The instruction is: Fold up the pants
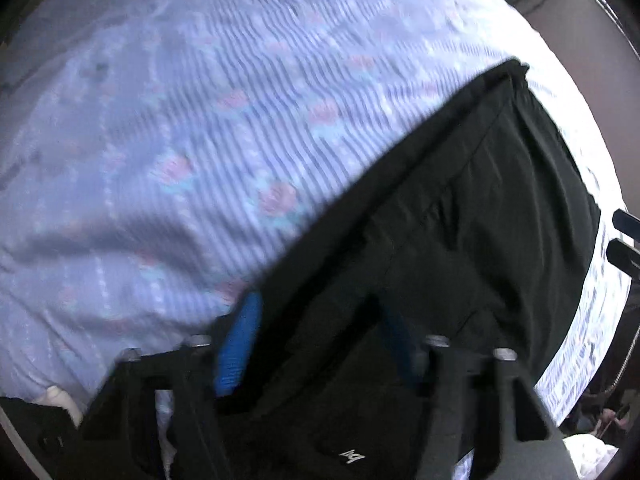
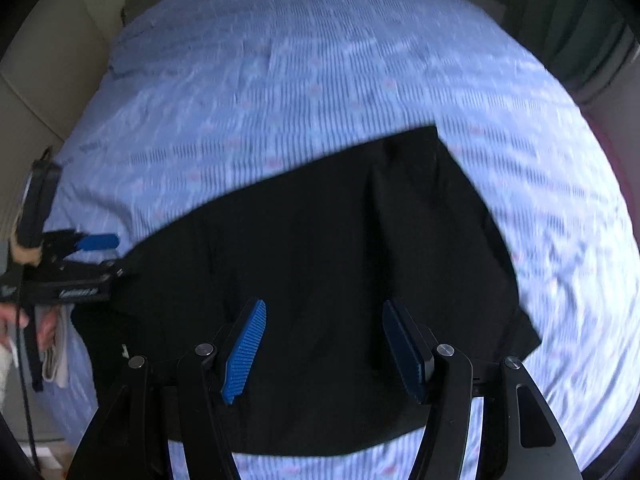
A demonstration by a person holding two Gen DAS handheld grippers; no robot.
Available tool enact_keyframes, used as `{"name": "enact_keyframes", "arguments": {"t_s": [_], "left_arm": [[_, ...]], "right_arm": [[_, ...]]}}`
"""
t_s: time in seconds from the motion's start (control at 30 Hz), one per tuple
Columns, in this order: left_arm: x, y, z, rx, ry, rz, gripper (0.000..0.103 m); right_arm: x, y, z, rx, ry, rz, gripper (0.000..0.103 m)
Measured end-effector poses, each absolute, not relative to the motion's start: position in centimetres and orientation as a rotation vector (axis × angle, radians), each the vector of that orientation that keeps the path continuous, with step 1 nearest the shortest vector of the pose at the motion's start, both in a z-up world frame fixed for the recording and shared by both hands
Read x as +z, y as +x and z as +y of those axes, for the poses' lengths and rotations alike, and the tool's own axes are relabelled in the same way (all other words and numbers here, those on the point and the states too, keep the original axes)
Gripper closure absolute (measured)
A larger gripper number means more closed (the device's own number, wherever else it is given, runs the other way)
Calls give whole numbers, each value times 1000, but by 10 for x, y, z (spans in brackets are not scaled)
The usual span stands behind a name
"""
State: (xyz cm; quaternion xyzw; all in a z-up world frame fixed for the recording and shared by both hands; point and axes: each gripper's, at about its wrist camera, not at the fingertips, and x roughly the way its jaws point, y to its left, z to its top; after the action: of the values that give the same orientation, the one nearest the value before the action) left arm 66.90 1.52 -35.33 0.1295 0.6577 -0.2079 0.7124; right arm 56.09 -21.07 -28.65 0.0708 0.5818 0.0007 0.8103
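Black pants (image 1: 460, 208) lie flat on a blue striped bedsheet (image 1: 200, 120). My left gripper (image 1: 318, 340) points down at their near edge. Its blue pads (image 1: 238, 344) stand apart, with black cloth running between them and neither pad visibly pressing on it. In the right wrist view the pants (image 2: 320, 220) spread across the middle of the bed. My right gripper (image 2: 324, 344) hovers over them, open, with nothing gripped. The left gripper (image 2: 108, 256) shows at the pants' left edge, one blue pad (image 2: 98, 242) over the sheet.
The sheet (image 2: 320, 60) covers the whole bed, and its edge curves round on the right. A person's hand (image 2: 12, 320) holds the left gripper. Folded light cloth (image 2: 56, 352) hangs beside it. Beige padding (image 2: 40, 60) borders the bed at the far left.
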Motion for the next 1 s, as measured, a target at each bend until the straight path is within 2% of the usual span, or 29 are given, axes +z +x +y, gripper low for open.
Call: {"name": "enact_keyframes", "arguments": {"t_s": [0.03,0.13,0.33,0.47,0.53,0.63,0.7,0.77,0.83,1.0], "left_arm": [[-354,666,14,-466,295,1466,79],[-348,660,13,-486,298,1444,90],[-333,671,20,-427,226,1378,93],[-343,679,18,-380,238,1391,92],[-346,676,11,-366,280,1402,88],[-338,676,5,-321,320,1346,69],[-324,670,4,-315,290,1307,62],[-303,659,10,-301,232,1263,61],[-282,642,23,-289,143,1220,52],[-247,580,58,-182,59,1131,44]], "right_arm": [[-288,558,-210,1,147,1247,41],[-289,553,-211,-8,131,1254,41],[-286,551,-221,-29,152,1256,41],[-286,556,-230,-62,161,1246,41],[-284,557,-235,-74,168,1239,41],[-278,557,-244,-93,169,1217,41],[-274,555,-250,-110,168,1198,41],[-269,551,-256,-119,168,1187,41],[-263,546,-261,-119,167,1175,41],[-245,524,-264,-87,135,1148,41]]}}
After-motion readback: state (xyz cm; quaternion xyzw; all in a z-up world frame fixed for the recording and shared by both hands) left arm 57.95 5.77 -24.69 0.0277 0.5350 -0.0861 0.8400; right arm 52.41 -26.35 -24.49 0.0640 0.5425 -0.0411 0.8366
